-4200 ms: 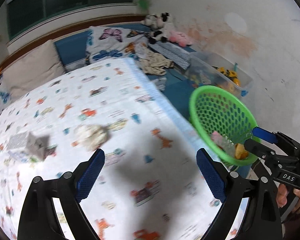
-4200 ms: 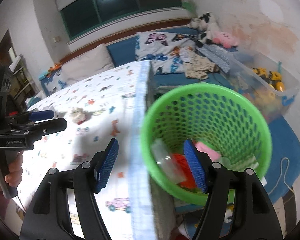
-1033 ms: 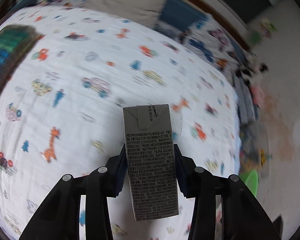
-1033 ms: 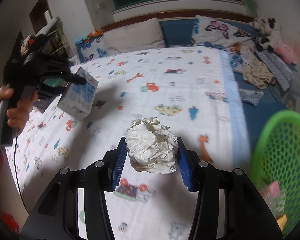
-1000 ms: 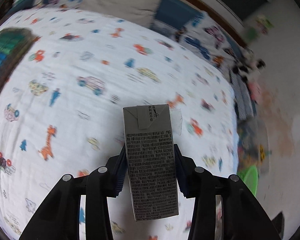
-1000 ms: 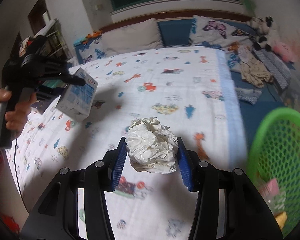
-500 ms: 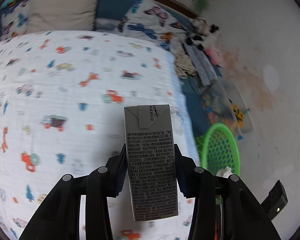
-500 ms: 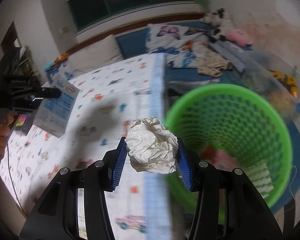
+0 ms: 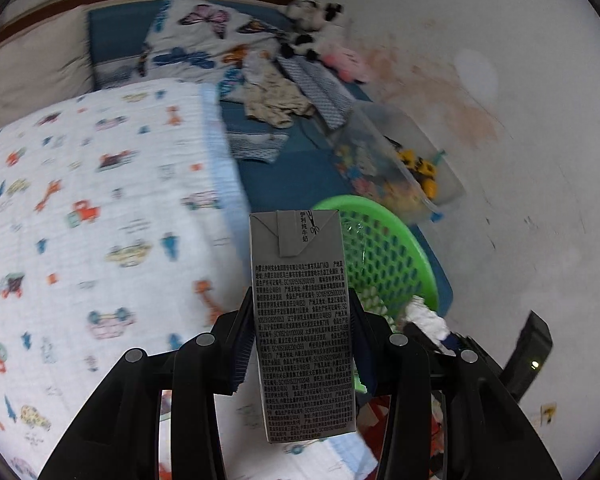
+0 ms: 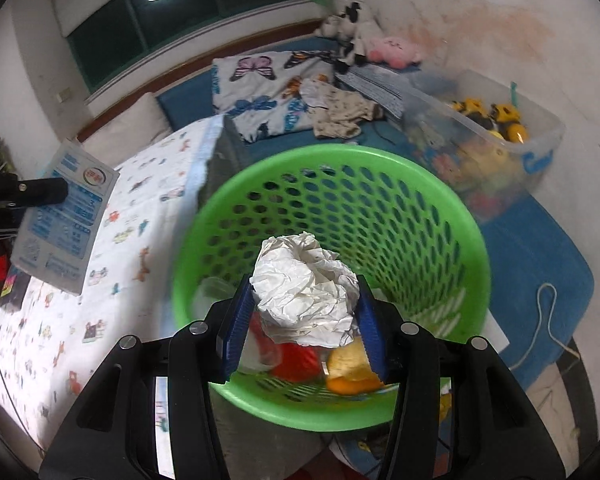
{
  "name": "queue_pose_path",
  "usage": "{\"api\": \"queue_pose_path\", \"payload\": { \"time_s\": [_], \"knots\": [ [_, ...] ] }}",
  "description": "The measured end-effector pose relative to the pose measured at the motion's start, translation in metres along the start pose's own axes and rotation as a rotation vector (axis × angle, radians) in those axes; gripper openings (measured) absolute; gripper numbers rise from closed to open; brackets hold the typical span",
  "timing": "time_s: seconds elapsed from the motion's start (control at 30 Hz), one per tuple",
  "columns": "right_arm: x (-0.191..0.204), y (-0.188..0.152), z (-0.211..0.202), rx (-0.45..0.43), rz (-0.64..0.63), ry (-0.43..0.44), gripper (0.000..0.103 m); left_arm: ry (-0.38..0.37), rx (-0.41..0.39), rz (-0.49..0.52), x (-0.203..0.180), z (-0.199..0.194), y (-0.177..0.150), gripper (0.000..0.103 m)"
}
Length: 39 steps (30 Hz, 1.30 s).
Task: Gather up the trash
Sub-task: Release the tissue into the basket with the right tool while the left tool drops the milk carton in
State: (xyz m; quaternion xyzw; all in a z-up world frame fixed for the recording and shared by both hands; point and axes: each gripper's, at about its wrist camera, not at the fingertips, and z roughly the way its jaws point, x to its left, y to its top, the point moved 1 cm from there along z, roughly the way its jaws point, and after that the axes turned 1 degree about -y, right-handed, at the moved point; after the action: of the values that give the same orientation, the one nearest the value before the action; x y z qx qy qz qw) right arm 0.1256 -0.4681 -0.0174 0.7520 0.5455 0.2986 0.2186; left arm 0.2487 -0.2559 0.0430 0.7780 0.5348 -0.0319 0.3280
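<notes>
My left gripper (image 9: 298, 336) is shut on a grey milk carton (image 9: 302, 320), held upright above the bed's right edge. The green mesh basket (image 9: 396, 256) stands just beyond it on the floor. My right gripper (image 10: 302, 320) is shut on a crumpled white paper ball (image 10: 306, 290) and holds it over the green basket (image 10: 432, 184), which has orange, red and clear trash inside. The carton (image 10: 64, 216) in the left gripper shows at the left of the right wrist view. The paper ball (image 9: 426, 318) shows at the basket's near rim in the left wrist view.
A bed with a cartoon-print sheet (image 9: 80, 220) fills the left. A clear plastic bin of toys (image 10: 484, 140) stands behind the basket by the wall. Clothes, a butterfly pillow (image 10: 268, 88) and plush toys lie on the blue mat beyond.
Both grippers have swung right from over the bed to the basket. The paper ball now hangs over the basket's inside, and the carton is close beside the basket.
</notes>
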Motion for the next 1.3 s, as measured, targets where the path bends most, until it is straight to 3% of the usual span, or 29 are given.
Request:
{"api": "queue_pose_path", "payload": {
  "time_s": [0.23,0.57,1.07,1.3],
  "knots": [
    [-0.017,-0.001,-0.001,-0.006,0.032,-0.031,0.065,-0.031,0.033,0.07,-0.035,0.027,0.001,0.042],
    [-0.02,-0.014,-0.018,-0.027,0.013,-0.064,0.068,-0.087,0.071,0.117,-0.067,0.061,0.001,0.042],
    [-0.016,-0.029,-0.04,-0.071,-0.008,-0.098,0.071,-0.15,0.106,0.134,-0.08,0.093,-0.012,0.042],
    [-0.014,-0.031,-0.043,-0.077,0.0,-0.092,0.071,-0.171,0.096,0.124,-0.075,0.085,-0.016,0.052]
  ]
}}
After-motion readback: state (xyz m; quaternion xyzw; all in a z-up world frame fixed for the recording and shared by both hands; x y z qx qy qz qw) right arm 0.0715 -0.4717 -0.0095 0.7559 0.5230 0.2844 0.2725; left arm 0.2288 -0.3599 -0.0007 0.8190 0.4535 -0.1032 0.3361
